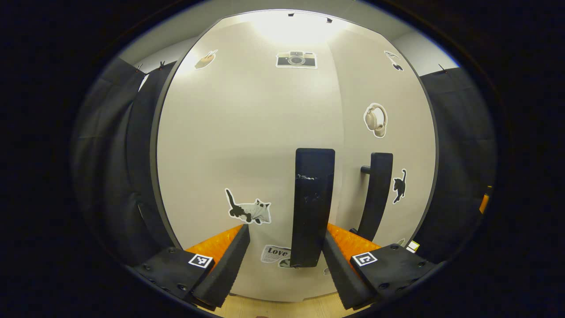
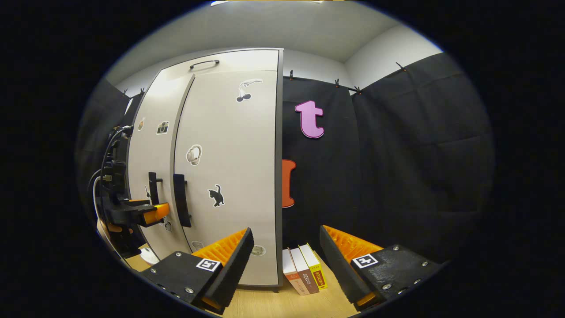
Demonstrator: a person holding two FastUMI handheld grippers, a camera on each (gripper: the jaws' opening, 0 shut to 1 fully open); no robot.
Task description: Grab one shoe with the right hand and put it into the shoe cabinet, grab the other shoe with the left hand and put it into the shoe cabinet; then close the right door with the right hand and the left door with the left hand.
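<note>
The pale shoe cabinet (image 2: 238,145) stands with both doors shut, stickers on them. In the left gripper view I am close to the left door (image 1: 229,132). Its dark upright handle (image 1: 311,207) stands between the fingers of my left gripper (image 1: 287,260), which is open; the handle lies near the right-hand finger with a gap on the other side. The right door's handle (image 1: 375,194) is just beyond. In the right gripper view the left gripper (image 2: 154,213) reaches at the left handle (image 2: 153,187). My right gripper (image 2: 284,260) is open, holding nothing, back from the cabinet's right corner.
Three books (image 2: 304,269) lean by the cabinet's right foot on the wooden floor (image 2: 273,304). Black cloth wall (image 2: 397,168) hangs right of the cabinet. A drawer handle (image 2: 204,64) tops the cabinet front.
</note>
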